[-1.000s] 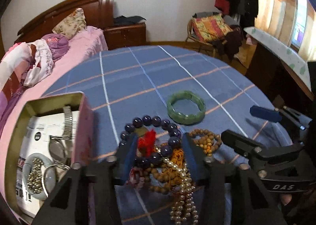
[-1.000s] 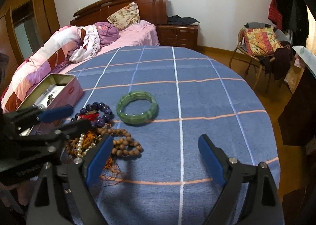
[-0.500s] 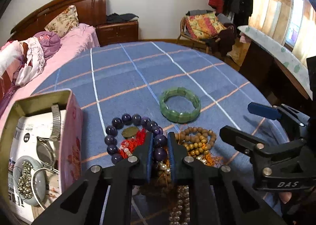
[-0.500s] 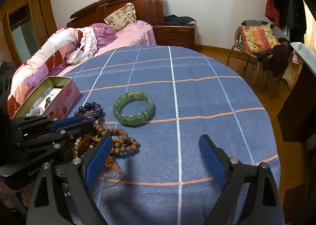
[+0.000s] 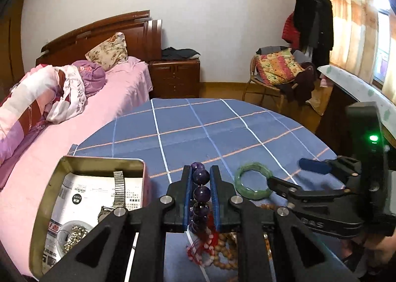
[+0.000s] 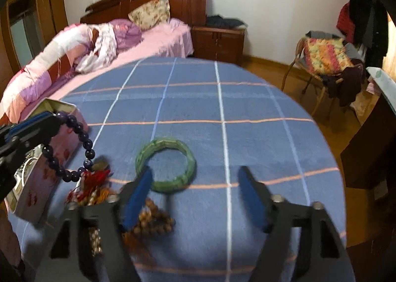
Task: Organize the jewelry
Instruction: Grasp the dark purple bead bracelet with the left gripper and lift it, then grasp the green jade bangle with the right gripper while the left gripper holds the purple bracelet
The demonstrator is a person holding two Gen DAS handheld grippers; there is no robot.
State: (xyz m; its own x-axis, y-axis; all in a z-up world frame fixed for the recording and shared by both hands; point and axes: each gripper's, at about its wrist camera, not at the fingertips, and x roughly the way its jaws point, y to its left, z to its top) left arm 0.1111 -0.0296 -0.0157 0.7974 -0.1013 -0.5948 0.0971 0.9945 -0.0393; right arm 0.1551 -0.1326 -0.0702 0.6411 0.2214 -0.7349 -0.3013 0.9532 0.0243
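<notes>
My left gripper (image 5: 201, 184) is shut on a dark purple bead bracelet (image 5: 201, 191) and holds it lifted above the blue cloth; in the right wrist view the bracelet (image 6: 74, 148) hangs from the left gripper (image 6: 42, 121) beside the tin. A red tassel (image 6: 97, 175) dangles from it. A green jade bangle (image 6: 165, 164) lies flat on the table (image 6: 222, 108). My right gripper (image 6: 195, 195) is open, just in front of the bangle. A pile of brown wooden beads (image 6: 153, 222) lies under its left finger.
An open pink tin (image 5: 61, 170) at the table's left edge holds a watch (image 5: 116, 192), a pearl string and a paper. A bed stands behind on the left, a chair with cushions at the back right.
My left gripper closed on the purple bracelet and lifted it off the pile toward the tin. My right gripper moved forward, close to the green bangle.
</notes>
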